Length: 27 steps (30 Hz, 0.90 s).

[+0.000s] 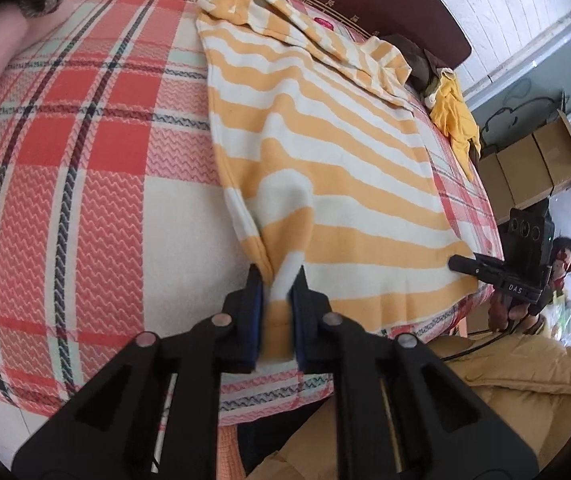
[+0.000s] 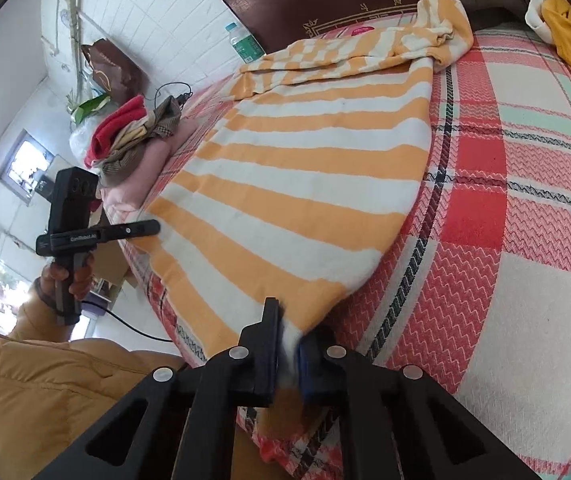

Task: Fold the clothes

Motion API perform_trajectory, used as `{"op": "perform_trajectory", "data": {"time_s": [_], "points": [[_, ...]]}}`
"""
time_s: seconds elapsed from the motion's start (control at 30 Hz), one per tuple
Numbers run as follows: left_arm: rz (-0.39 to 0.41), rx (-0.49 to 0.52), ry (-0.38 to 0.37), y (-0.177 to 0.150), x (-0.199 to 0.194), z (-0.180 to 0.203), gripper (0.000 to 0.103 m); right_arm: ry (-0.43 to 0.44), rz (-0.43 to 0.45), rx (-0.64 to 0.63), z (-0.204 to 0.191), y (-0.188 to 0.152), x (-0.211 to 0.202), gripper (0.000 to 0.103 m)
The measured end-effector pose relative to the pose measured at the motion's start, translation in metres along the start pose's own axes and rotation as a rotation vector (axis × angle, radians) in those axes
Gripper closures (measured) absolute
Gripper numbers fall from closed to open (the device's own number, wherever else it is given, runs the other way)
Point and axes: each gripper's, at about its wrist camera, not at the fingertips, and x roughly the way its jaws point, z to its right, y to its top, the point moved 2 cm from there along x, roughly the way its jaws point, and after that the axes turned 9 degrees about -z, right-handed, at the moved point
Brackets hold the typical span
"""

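hidden: striped garment hem inside both clamps | count: one garment, left gripper and right gripper each pinching it

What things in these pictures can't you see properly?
- Striped garment: its top is bunched near the headboard in both views, so sleeves and collar are unclear.
- Hem corner inside the right gripper: blurred in the right wrist view.
- Clothes pile: small and tangled; the left wrist view's edge cuts it off.
- Bottle: label too small to read.
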Motion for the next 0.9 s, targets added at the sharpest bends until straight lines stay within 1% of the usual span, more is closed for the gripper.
{"op": "perform_trajectory", "data": {"time_s": [0.13, 0.23, 0.37, 0.4, 0.43, 0.47, 0.5, 0.57, 0.6, 0.63, 0.7, 0.77, 0.83, 0.87, 0.9], "points": [[0.014, -0.079, -0.155, 0.012, -0.01, -0.005, 0.089, 0.118, 0.068, 0.06, 0.01, 0.014, -0.017, 0.096], [0.041, -0.106, -0.255, 0.027, -0.022, -0.004, 0.089, 0.204, 0.135, 0.094, 0.016, 0.03, -0.035, 0.096], [0.079, -0.117, -0.357, 0.049, -0.037, 0.004, 0.089, 0.326, 0.219, 0.106, 0.017, 0.054, -0.055, 0.096], [0.085, -0.113, -0.37, 0.055, -0.039, 0.006, 0.089, 0.352, 0.236, 0.106, 0.017, 0.06, -0.059, 0.096], [0.088, -0.104, -0.369, 0.06, -0.04, 0.01, 0.089, 0.363, 0.248, 0.103, 0.017, 0.066, -0.062, 0.096], [0.088, -0.093, -0.361, 0.065, -0.041, 0.013, 0.089, 0.356, 0.252, 0.099, 0.017, 0.072, -0.063, 0.096], [0.082, -0.084, -0.351, 0.068, -0.039, 0.014, 0.089, 0.336, 0.245, 0.098, 0.018, 0.075, -0.063, 0.093], [0.062, -0.075, -0.342, 0.068, -0.034, 0.015, 0.089, 0.293, 0.199, 0.106, 0.022, 0.077, -0.058, 0.088], [0.052, -0.075, -0.336, 0.066, -0.031, 0.013, 0.089, 0.265, 0.168, 0.109, 0.024, 0.074, -0.055, 0.082], [0.043, -0.079, -0.33, 0.063, -0.029, 0.01, 0.089, 0.23, 0.142, 0.117, 0.028, 0.068, -0.052, 0.063], [0.028, -0.091, -0.324, 0.056, -0.024, 0.004, 0.089, 0.188, 0.094, 0.15, 0.035, 0.052, -0.047, 0.045], [0.011, -0.101, -0.32, 0.049, -0.019, -0.001, 0.088, 0.166, 0.047, 0.189, 0.042, 0.033, -0.042, 0.045], [-0.011, -0.099, -0.305, 0.04, -0.014, -0.003, 0.085, 0.158, -0.002, 0.198, 0.043, 0.017, -0.036, 0.043], [-0.021, -0.097, -0.295, 0.036, -0.011, -0.004, 0.078, 0.168, -0.027, 0.197, 0.04, 0.011, -0.031, 0.043], [-0.032, -0.097, -0.291, 0.032, -0.009, -0.005, 0.068, 0.181, -0.049, 0.193, 0.036, 0.005, -0.027, 0.042]]}}
